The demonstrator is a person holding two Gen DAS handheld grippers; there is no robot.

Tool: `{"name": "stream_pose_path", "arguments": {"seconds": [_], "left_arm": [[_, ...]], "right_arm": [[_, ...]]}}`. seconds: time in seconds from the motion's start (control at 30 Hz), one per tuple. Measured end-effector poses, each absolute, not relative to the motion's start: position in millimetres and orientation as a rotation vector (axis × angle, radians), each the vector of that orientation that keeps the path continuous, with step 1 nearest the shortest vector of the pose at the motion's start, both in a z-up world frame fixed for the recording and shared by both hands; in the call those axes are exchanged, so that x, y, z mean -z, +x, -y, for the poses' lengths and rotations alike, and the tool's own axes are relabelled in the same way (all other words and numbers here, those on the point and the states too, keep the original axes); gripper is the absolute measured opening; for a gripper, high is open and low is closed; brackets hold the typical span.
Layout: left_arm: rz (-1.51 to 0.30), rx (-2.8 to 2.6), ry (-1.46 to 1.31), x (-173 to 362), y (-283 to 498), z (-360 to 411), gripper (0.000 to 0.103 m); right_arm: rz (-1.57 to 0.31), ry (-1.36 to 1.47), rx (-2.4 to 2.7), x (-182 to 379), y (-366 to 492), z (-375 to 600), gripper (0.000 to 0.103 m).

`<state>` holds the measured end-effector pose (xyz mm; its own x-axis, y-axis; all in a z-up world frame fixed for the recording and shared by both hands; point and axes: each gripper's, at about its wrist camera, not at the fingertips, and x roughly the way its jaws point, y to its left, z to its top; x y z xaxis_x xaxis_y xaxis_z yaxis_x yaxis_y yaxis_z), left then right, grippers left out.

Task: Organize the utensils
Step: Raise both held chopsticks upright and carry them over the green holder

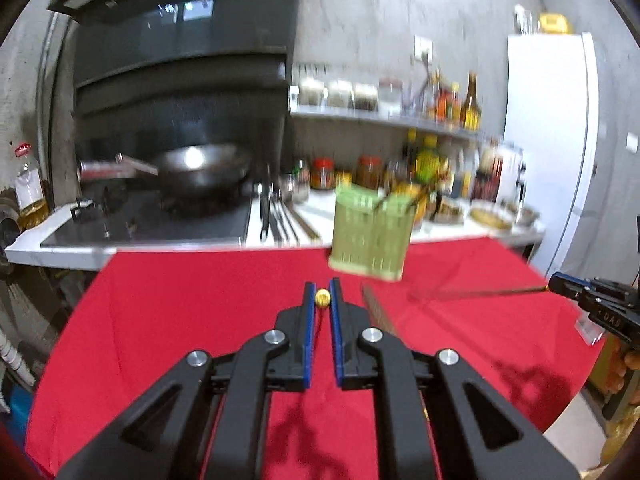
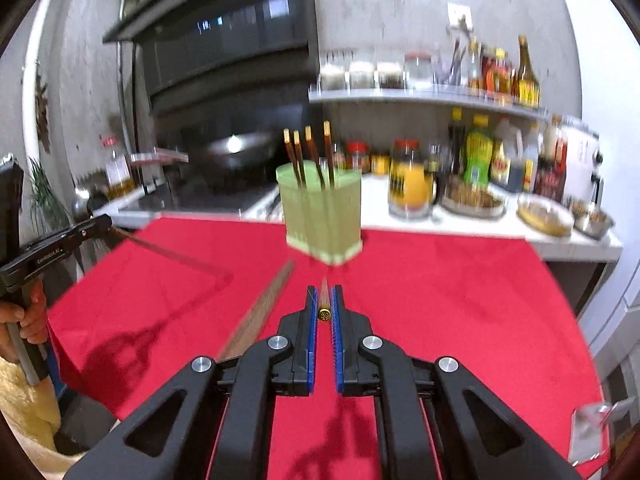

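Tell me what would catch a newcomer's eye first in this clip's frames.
The bright red cloth fills the foreground. At its far edge stands a pale green utensil holder with four dark chopsticks in it. Each gripper pinches a gold-capped chopstick: the left gripper and the right gripper. Another chopstick lies on the cloth left of the right gripper.

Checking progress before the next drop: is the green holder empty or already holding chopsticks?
Not empty. In the right wrist view, four chopsticks stand out of the green holder.
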<state>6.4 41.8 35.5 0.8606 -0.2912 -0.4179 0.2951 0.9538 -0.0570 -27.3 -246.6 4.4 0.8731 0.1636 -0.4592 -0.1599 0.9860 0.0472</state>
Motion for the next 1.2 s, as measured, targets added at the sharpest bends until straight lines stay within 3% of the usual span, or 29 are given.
{"name": "stream_pose_path", "arguments": {"seconds": [0.2, 0.6, 0.77, 1.0, 1.2], "left_arm": [[-0.357, 0.314, -0.027, -65.2, -1.0, -50.8, 0.007], [-0.35, 0.299, -0.023, -62.4, 3.4, -51.0, 0.007], [-0.379, 0.274, 0.023, -53.8, 12.0, -41.5, 0.007], [-0.528, 0.289, 0.037, -18.2, 36.0, -30.9, 0.007], [-0.587, 0.281, 0.048, -1.5, 43.1, -30.0, 0.007]], "right_arm": [[-0.367, -0.015, -0.161, -54.3, -33.7, 246.3, 0.007], [-0.353, -0.026, -0.151, -70.4, -21.2, 246.5, 0.007], [-0.41, -0.017, -0.144, -53.7, -3.0, 246.3, 0.007], [-0.618, 0.014, -0.147, 14.2, 38.8, 244.7, 0.007], [-0.632, 0.026, -0.141, 19.1, 38.1, 247.4, 0.006]]}}
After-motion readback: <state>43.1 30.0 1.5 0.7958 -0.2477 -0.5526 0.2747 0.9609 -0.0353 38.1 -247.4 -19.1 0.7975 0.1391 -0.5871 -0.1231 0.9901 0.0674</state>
